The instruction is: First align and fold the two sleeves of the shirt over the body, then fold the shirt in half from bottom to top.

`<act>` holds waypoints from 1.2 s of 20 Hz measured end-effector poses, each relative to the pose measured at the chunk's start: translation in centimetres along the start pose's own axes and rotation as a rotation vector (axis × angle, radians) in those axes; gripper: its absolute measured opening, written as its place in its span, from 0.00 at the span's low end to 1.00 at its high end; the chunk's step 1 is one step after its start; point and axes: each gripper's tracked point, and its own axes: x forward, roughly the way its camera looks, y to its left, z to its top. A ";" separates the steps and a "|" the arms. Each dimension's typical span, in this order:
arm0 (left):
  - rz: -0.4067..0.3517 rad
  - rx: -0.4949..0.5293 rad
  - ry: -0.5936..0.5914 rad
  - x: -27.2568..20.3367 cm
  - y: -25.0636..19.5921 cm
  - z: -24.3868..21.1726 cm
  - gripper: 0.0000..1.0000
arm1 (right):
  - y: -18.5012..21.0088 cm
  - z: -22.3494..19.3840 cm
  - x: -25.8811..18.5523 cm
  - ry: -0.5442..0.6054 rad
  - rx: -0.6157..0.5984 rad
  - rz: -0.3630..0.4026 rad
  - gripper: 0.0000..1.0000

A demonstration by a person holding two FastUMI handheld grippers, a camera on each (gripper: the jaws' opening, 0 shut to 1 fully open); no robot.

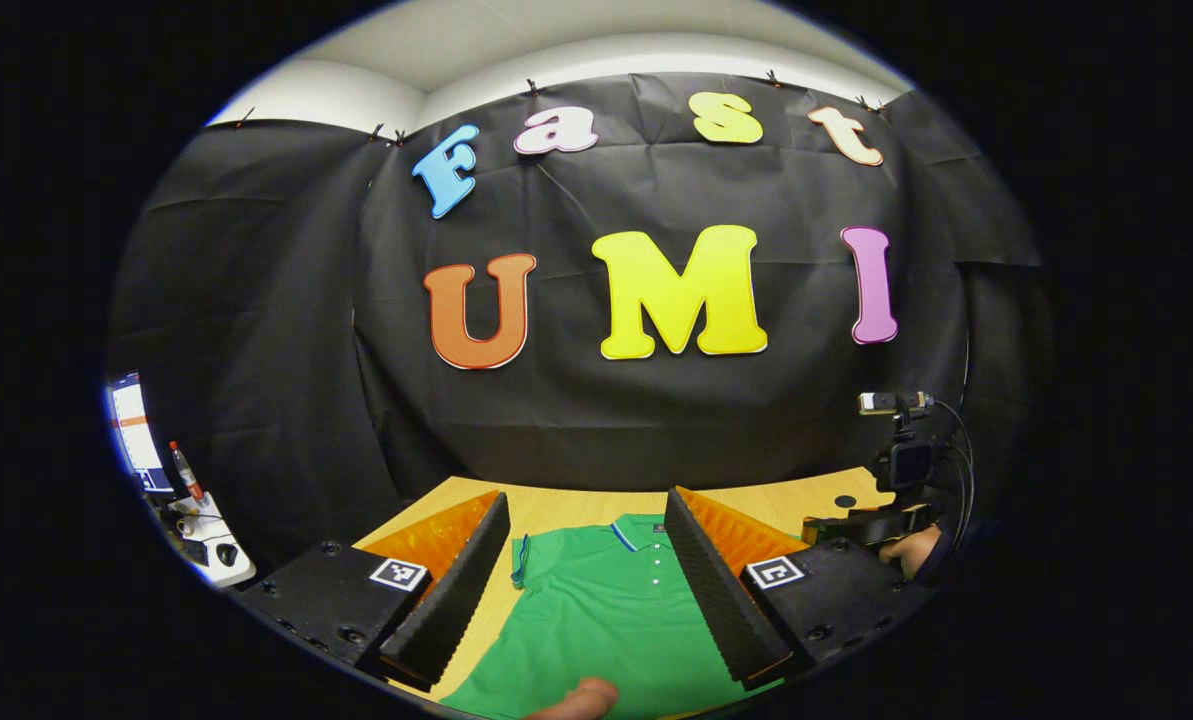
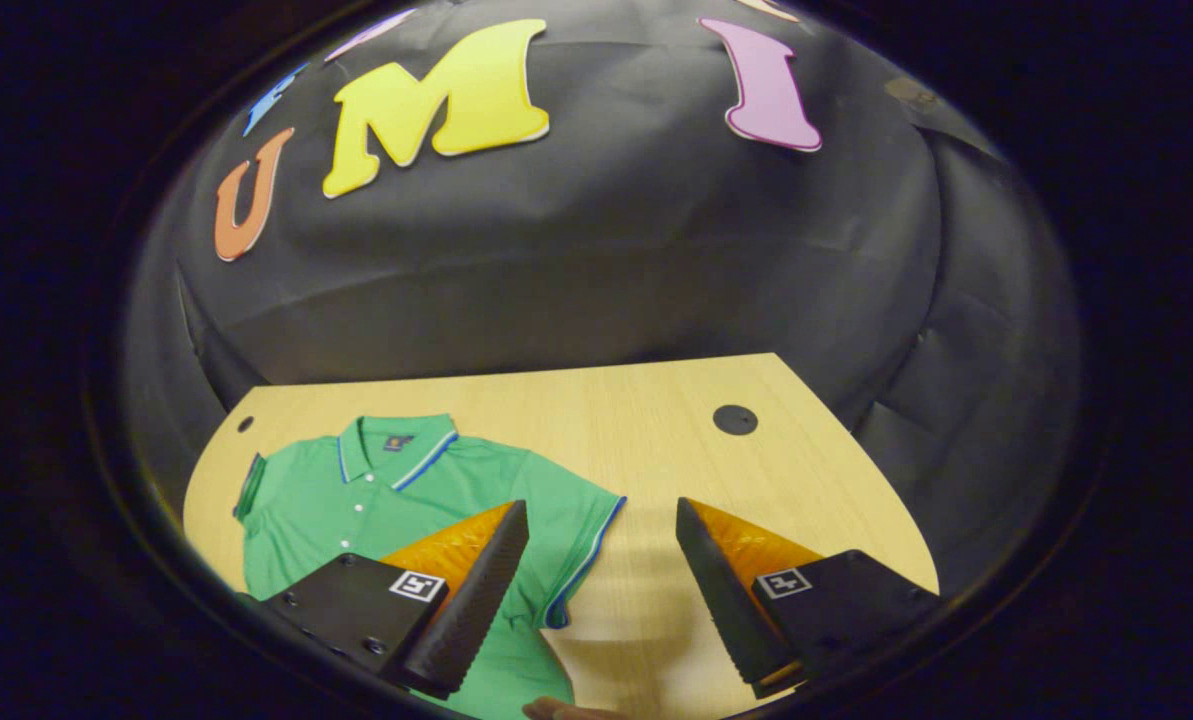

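A green polo shirt (image 1: pixel 606 610) lies flat on the wooden table (image 1: pixel 556 505), collar (image 1: pixel 636 532) away from me, button placket down the middle. My left gripper (image 1: pixel 586 505) hovers open over the shirt's chest, and one short sleeve (image 1: pixel 519 560) shows by its left finger. In the right gripper view the shirt (image 2: pixel 376 490) spreads at the left, and its near sleeve (image 2: pixel 576 530) with blue-white trim lies unfolded. My right gripper (image 2: pixel 601 510) is open above that sleeve's hem and the bare table (image 2: pixel 656 440). The right gripper (image 1: pixel 856 525), with a hand (image 1: pixel 911 550) on it, shows at the right in the left gripper view.
A camera on a stand (image 1: pixel 901 460) rises at the table's right edge. Off the table to the left are a white device (image 1: pixel 211 545) and a red-tipped pen (image 1: pixel 184 470). The tabletop has a round black hole (image 2: pixel 734 419). A fingertip (image 1: pixel 576 700) shows at the bottom.
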 end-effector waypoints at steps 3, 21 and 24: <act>0.016 -0.013 0.017 0.4 1.1 -1.1 1.00 | 0.3 -1.4 2.8 0.042 0.004 0.000 0.97; 0.049 0.016 0.143 0.1 5.6 -7.6 1.00 | 1.3 -5.8 7.6 0.215 0.149 -0.043 0.37; 0.048 0.000 0.158 0.0 6.3 -8.1 1.00 | 0.8 -5.9 7.6 0.211 0.137 -0.081 0.19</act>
